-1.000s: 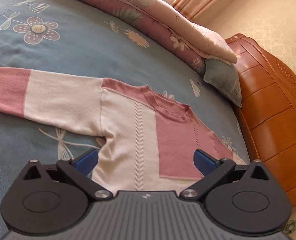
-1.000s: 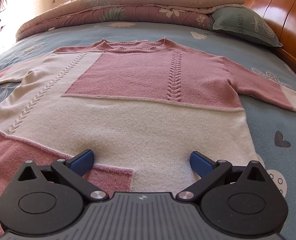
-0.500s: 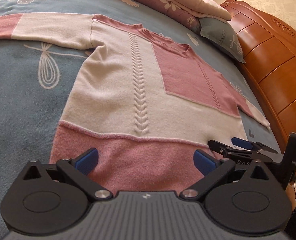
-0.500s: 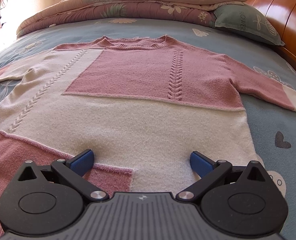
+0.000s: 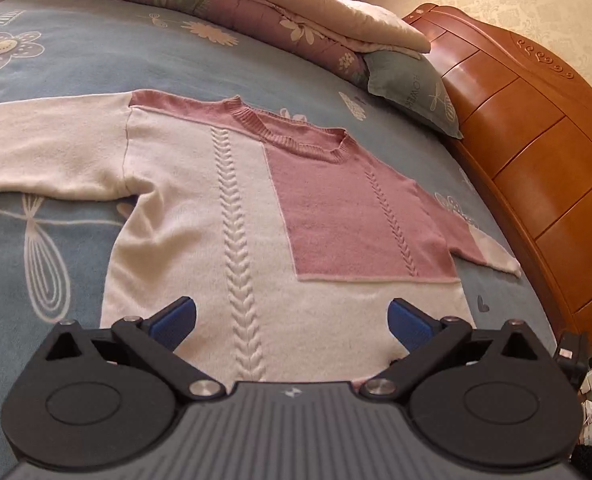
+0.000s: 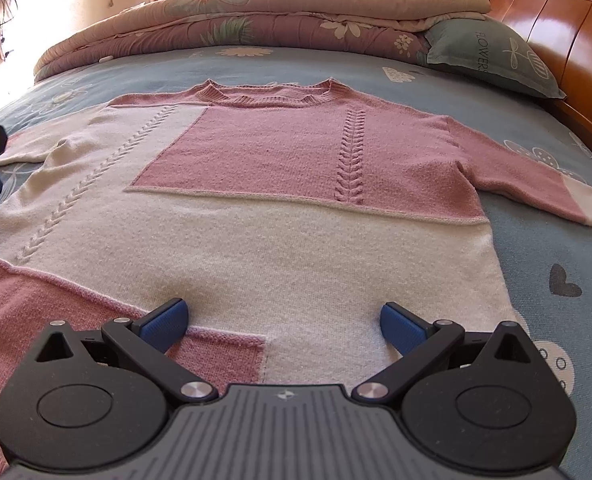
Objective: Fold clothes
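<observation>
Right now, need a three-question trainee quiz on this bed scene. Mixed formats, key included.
1. True or false: the sweater lies spread flat on the bedsheet, both sleeves out.
2. The left gripper is: A) shut on the hem, B) open, holding nothing, C) shut on a sleeve.
3. Fill in: the pillow lies beside the wooden ____.

Key: 1 true; 2 B; 3 headboard.

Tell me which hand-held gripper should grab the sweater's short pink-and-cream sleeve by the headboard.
Right, probably. The sleeve lies on the right side of the right hand-held gripper, whose jaws are open. The left hand-held gripper sits further toward the other sleeve.
</observation>
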Motion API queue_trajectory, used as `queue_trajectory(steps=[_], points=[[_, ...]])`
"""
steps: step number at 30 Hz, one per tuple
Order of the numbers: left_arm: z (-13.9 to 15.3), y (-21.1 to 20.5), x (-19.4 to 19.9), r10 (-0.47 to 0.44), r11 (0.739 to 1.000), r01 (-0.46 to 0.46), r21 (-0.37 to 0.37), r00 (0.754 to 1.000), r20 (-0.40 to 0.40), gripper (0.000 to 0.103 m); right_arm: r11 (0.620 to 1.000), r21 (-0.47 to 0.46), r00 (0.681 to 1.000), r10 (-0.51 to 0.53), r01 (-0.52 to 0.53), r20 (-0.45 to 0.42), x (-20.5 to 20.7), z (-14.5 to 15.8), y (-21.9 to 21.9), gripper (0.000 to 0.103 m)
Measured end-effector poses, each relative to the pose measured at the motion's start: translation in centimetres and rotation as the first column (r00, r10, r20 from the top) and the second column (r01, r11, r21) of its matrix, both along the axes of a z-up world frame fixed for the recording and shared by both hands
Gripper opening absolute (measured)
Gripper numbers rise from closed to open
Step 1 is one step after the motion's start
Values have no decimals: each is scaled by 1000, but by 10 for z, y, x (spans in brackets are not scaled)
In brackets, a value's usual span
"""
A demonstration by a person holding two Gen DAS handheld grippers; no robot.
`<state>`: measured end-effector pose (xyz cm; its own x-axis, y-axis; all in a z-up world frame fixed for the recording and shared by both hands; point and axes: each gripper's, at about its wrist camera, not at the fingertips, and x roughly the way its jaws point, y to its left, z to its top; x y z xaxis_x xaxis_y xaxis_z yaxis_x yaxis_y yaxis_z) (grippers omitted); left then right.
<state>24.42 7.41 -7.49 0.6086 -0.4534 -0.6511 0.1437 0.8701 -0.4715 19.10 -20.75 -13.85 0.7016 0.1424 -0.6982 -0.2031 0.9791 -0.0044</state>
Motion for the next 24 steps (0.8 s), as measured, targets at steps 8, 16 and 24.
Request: queue_trajectory(steps=[8, 16, 24], points=[[-38, 35, 61, 90, 992, -90, -86, 996, -7, 101, 1000, -1, 1000, 3, -3, -2, 1, 0, 0, 103], [-30, 15, 48, -60, 997, 60, -48, 998, -18, 101, 1000, -2, 999, -17, 17, 33, -3, -2, 2, 103], [-27, 23, 38, -56, 998, 57, 17, 998, -38, 101, 1000, -31, 999, 6, -5, 39, -12, 13, 11, 103]])
